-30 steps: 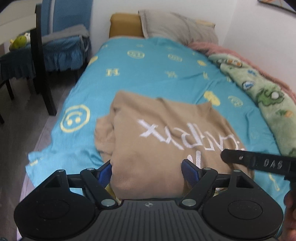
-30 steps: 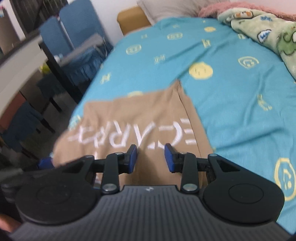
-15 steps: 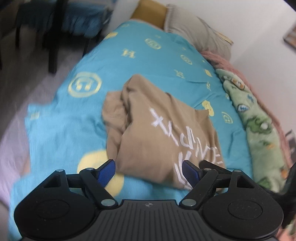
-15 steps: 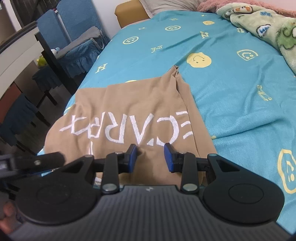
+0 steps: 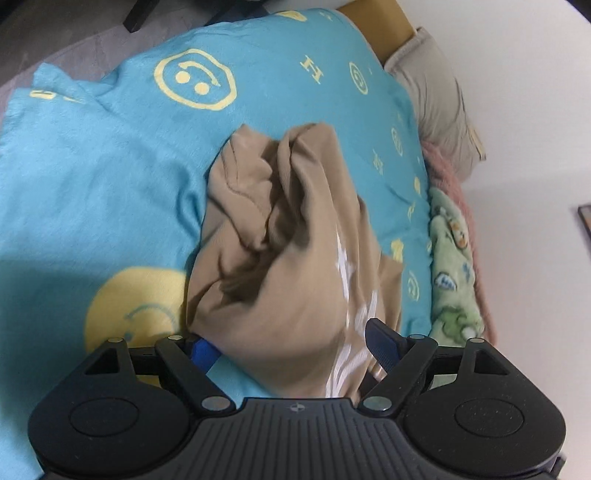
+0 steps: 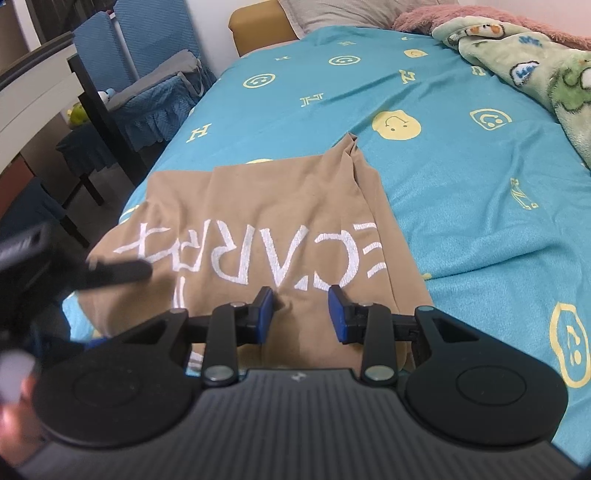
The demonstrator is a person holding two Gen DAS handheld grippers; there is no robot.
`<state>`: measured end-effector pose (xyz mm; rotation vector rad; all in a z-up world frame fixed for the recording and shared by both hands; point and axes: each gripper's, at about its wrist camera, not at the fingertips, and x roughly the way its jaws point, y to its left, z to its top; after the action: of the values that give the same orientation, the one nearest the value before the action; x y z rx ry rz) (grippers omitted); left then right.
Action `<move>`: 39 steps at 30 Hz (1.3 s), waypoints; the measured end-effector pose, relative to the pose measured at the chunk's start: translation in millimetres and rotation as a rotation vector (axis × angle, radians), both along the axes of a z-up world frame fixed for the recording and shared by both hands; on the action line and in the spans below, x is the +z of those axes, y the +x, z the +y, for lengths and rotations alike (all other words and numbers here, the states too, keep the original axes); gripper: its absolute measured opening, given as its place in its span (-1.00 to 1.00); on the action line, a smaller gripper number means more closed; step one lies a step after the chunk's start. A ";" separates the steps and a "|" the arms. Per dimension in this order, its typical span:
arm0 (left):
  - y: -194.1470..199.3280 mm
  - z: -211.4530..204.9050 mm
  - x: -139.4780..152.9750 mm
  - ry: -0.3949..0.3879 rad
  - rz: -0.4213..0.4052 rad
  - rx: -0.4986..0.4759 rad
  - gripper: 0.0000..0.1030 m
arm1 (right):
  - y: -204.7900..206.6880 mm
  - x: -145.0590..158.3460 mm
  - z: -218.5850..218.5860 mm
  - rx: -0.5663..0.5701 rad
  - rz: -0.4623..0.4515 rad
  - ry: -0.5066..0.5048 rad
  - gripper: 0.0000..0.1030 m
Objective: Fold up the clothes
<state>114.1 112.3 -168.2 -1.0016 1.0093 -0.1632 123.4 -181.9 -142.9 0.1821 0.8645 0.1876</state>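
A tan T-shirt (image 6: 258,221) with white lettering lies print-up on the turquoise smiley-face bedspread (image 6: 461,192). Its left side is bunched into folds (image 5: 266,206). My left gripper (image 5: 291,347) is low at the near left edge of the shirt and stands wide open. A bulge of the cloth lies between its blue pads (image 5: 380,341). One blurred finger (image 6: 118,273) of it shows in the right wrist view. My right gripper (image 6: 301,314) rests over the near hem, its jaws partly apart with flat cloth under them and nothing pinched.
A green cartoon blanket (image 6: 535,74) and a pink one (image 6: 480,18) lie along the right side of the bed. A grey pillow (image 5: 439,99) is at the head. Blue-covered chairs (image 6: 147,81) and a dark table leg (image 6: 107,125) stand left of the bed on the grey floor.
My left gripper has rolled and come down closer to the shirt's bunched left side, so the cloth now lies between its jaws. The right gripper has stayed where it was.
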 end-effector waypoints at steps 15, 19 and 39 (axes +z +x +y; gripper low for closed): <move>-18.0 -5.6 18.3 0.042 -0.127 0.048 -0.05 | -11.0 26.1 -51.3 -0.163 0.048 0.561 0.73; -19.6 -2.6 15.4 -0.024 -0.124 0.052 0.21 | -15.1 3.5 -49.3 -0.170 0.206 0.810 0.80; -16.5 4.3 8.6 -0.207 -0.227 0.143 -0.43 | -20.1 -59.7 -59.0 -0.520 0.229 0.987 0.04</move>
<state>97.6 116.7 -159.6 -1.2105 0.7213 -0.2612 103.3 -240.9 -202.6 1.3556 0.8605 0.0908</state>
